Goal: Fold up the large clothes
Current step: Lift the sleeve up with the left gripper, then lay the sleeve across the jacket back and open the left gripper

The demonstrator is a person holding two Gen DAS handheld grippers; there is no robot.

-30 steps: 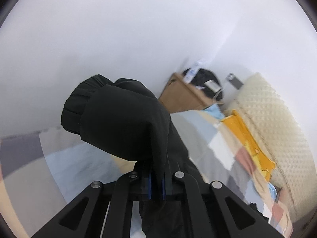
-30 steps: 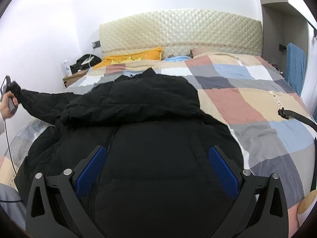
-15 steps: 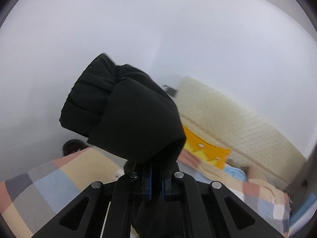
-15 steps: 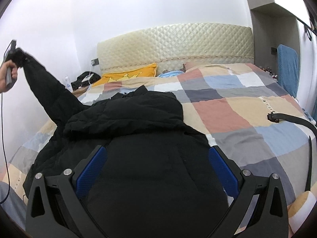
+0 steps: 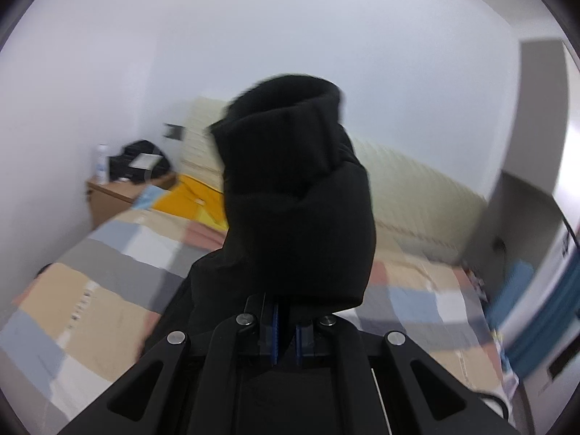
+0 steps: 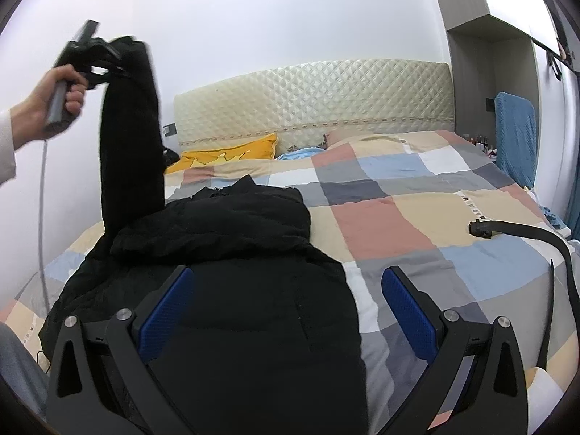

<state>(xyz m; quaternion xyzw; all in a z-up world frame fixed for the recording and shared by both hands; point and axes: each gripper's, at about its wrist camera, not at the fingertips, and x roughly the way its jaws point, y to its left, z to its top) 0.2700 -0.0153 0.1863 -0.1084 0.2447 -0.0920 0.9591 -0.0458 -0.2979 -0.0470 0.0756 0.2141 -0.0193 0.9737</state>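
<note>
Bed point(image 6: 417, 217) room lies bare right of the black coat point(image 6: 235, 272), which runs toward the headboard. Left fingers point(image 5: 284, 333) pinch its sleeve point(image 6: 130, 137) straight up. Right fingers point(image 6: 286, 311) gape wide over it, holding nothing.

Black puffer jacket point(image 6: 232, 253), quilted stitching, fills 6–9 o'clock of right wrist view, w/ its black sleeve point(image 6: 130, 137) at 10 o'clock. Bedspread point(image 6: 417, 210) is patchwork check: salmon-pink, beige, pale blue, grey, charcoal & white squares, 12–4 o'clock; headboard point(image 6: 311, 98) cream w/ diamond quilting, 12 o'clock. Yellow-orange pillow point(image 6: 224, 154) at 11 o'clock, blue towel point(image 6: 516, 137) at 2 o'clock, black strap point(image 6: 525, 232) at 3 o'clock, blue pads point(image 6: 407, 313) on black gripper fingers, white walls; in left wrist view, brown wood nightstand point(image 5: 119, 199) at 9 o'clock.
</note>
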